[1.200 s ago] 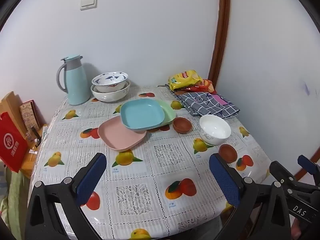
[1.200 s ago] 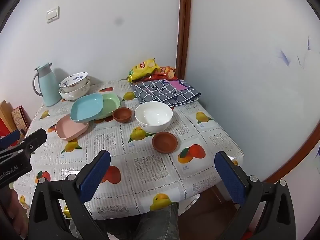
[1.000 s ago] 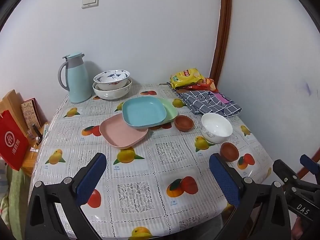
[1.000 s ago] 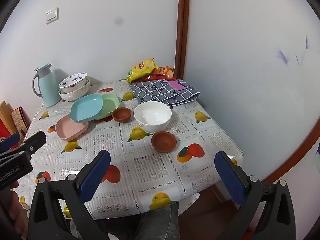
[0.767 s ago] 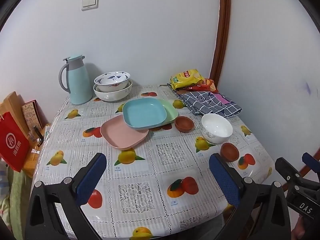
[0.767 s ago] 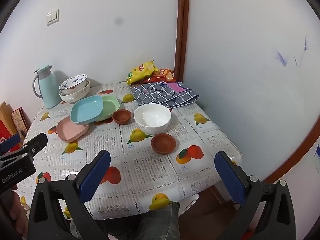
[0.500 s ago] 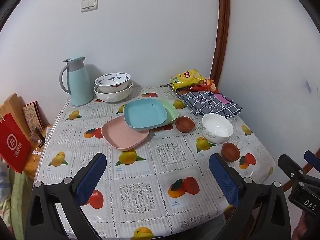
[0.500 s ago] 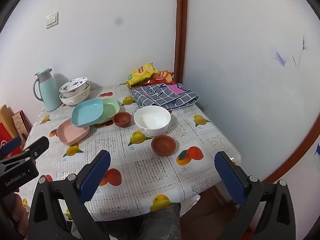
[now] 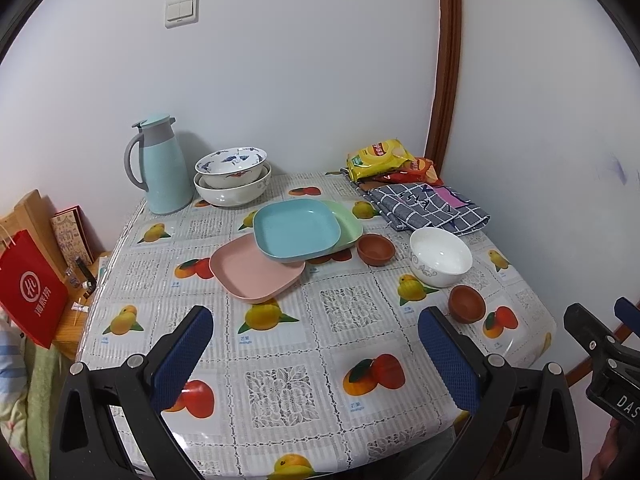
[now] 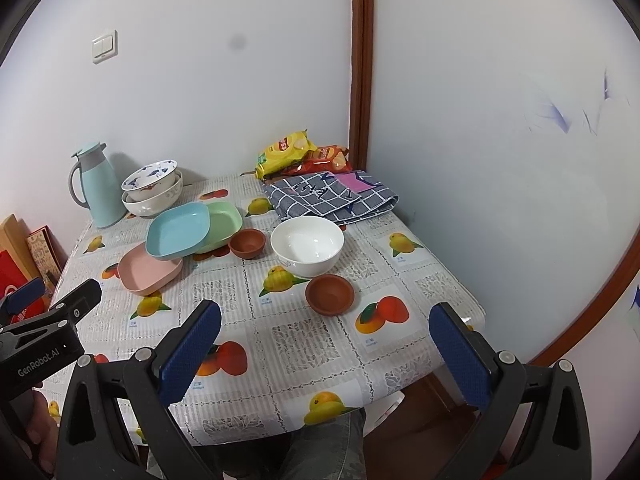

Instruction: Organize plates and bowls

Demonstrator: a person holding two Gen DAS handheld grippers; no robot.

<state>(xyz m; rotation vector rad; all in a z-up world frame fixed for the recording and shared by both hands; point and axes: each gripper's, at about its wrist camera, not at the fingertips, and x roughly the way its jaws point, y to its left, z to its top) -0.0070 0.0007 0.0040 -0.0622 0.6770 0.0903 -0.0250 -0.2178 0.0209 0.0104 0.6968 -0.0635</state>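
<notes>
Both grippers hang over the near edge of the table, holding nothing: the left gripper has its blue textured fingers spread wide, and the right gripper likewise stands wide apart over the near right corner

The table carries a glossy plastic tablecloth printed with fruit and lace squares. Nearest, toward the right edge, sits a small round terracotta-brown dish, upright and shallow. Just behind it, close but whether touching cannot be told, stands a round white ceramic bowl, glossy, mouth up. Left of that is a second small brown bowl, next to the plates

Three rounded-square matte plastic plates overlap in a row whose long axis runs diagonally from near left to far right: a pink plate lowest and nearest, a blue plate resting tilted over its far edge, and a green plate under the blue one's right side

At the far left corner a pale teal thermos jug with a grey handle stands upright; beside it a blue-patterned porcelain bowl nests in a larger white bowl. At the far right corner lie a folded grey checked cloth and yellow and red snack bags
</notes>
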